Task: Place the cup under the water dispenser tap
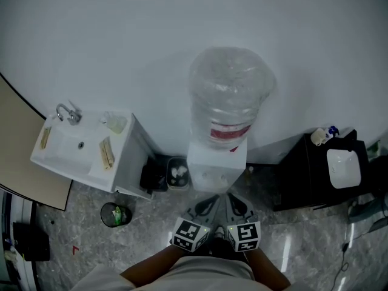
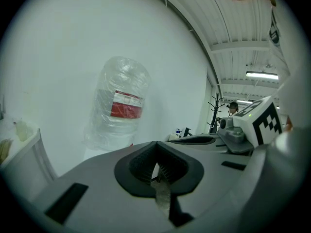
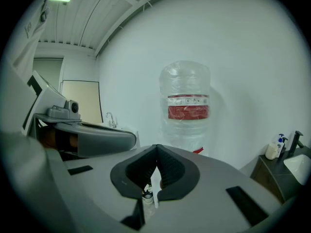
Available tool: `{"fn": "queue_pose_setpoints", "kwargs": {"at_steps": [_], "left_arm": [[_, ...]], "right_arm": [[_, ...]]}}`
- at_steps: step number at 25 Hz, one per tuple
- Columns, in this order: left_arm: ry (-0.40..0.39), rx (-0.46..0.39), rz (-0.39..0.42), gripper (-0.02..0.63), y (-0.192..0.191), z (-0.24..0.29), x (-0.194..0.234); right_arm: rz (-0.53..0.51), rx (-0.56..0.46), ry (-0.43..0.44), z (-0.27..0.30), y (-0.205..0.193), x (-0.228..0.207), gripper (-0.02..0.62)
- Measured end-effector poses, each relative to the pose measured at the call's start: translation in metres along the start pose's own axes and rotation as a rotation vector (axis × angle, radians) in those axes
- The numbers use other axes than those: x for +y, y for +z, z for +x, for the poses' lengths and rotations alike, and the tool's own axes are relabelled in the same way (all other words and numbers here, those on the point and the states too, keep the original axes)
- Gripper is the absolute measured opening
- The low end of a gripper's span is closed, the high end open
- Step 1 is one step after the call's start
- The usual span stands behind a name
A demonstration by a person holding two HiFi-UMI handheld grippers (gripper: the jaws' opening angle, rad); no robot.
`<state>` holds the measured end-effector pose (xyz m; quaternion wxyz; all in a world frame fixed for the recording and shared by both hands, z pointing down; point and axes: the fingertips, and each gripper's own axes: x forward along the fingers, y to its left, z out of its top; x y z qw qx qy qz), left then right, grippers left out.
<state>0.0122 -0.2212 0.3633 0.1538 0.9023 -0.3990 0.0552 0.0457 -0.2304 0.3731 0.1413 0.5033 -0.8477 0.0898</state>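
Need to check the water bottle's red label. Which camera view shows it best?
The right gripper view: the red label faces the camera almost squarely, upright and unblocked. The left gripper view shows it from the side, on a tilted-looking bottle. The head view looks down from above, so it is only a narrow curved band.

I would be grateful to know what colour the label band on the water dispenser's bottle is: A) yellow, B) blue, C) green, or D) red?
D: the clear bottle standing on the water dispenser carries a red band, and both claw views show it too.
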Motion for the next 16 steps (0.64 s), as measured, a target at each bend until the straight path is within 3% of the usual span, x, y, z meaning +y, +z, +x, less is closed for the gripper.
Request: {"fn": "queue_pose_setpoints", "kwargs": {"at_steps": [16], "left_arm": [[0.006,-0.025,0.003,0.003,0.0,-0.015,0.002]], "right_arm": [[-0.015,0.0,-0.001,-0.003,0.005,0.013,0.015]]}}
